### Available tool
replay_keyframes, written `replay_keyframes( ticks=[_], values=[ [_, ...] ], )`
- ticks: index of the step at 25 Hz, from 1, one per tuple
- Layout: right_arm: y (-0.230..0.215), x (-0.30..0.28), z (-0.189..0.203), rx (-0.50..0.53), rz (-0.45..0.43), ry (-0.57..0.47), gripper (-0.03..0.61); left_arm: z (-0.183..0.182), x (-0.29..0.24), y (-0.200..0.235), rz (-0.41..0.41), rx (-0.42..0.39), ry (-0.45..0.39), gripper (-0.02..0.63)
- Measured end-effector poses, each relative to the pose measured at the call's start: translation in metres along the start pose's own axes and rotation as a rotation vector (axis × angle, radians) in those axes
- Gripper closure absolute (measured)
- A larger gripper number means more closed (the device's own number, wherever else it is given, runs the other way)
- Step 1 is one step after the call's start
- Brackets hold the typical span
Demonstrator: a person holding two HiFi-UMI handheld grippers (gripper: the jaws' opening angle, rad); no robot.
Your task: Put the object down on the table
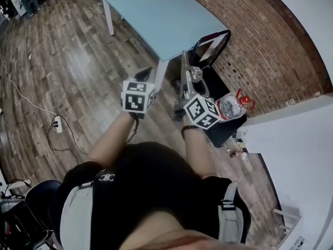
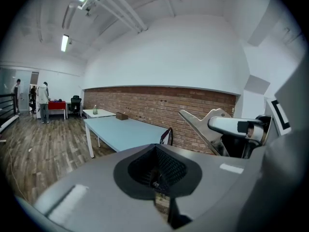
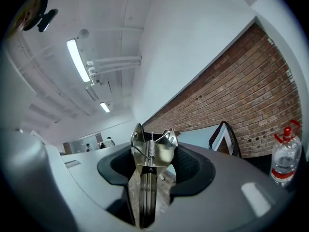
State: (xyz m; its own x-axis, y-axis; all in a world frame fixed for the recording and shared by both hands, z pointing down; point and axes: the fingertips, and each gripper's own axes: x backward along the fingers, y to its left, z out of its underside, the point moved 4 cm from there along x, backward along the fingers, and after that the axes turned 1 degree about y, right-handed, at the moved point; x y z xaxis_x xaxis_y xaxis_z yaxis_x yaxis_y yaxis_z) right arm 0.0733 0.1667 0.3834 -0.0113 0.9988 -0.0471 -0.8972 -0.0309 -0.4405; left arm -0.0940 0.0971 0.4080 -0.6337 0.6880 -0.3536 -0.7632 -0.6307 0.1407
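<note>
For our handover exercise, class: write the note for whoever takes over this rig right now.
Right gripper: fingers shut on the shiny metal spring-loaded tool, held level in the air.
Left gripper: fingers together, nothing between them.
Light blue rectangular table: ahead, beyond both grippers.
Done: tool in grip. Left: carry it over the table, set it down, release.

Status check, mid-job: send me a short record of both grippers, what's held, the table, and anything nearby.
left gripper: fingers together, nothing between them
right gripper: fingers closed on a spring-loaded metal tool, held in the air
table: light blue, ahead of both grippers
nearby: water bottle with red cap, to the right of the right gripper
task state: tool not yet set down on the table
</note>
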Motion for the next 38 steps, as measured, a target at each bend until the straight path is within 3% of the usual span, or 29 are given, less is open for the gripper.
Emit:
replay_keyframes(
  ticks=[6, 14, 24, 38],
  values=[
    [0.02, -0.021, 0.01, 0.085, 0.034, 0.0, 0.353, -0.005, -0.003, 0.031, 0.012, -0.005, -0.005, 0.614],
    [0.031, -0.037, 0.026, 0.112, 0.083, 0.003, 0.353, -0.003, -0.014, 0.06, 0.041, -0.004, -0.001, 0.614],
    [0.013, -0.066, 0.036, 0.085, 0.098, 0.016, 0.354, 0.002, -0.043, 0.071, 0.047, -0.02, 0.036, 0.614],
    [-0.049, -0.187, 0.032, 0.039, 0.053, 0.071, 0.354, -0.029, -0.15, 0.099, -0.02, -0.031, 0.062, 0.614]
  ],
)
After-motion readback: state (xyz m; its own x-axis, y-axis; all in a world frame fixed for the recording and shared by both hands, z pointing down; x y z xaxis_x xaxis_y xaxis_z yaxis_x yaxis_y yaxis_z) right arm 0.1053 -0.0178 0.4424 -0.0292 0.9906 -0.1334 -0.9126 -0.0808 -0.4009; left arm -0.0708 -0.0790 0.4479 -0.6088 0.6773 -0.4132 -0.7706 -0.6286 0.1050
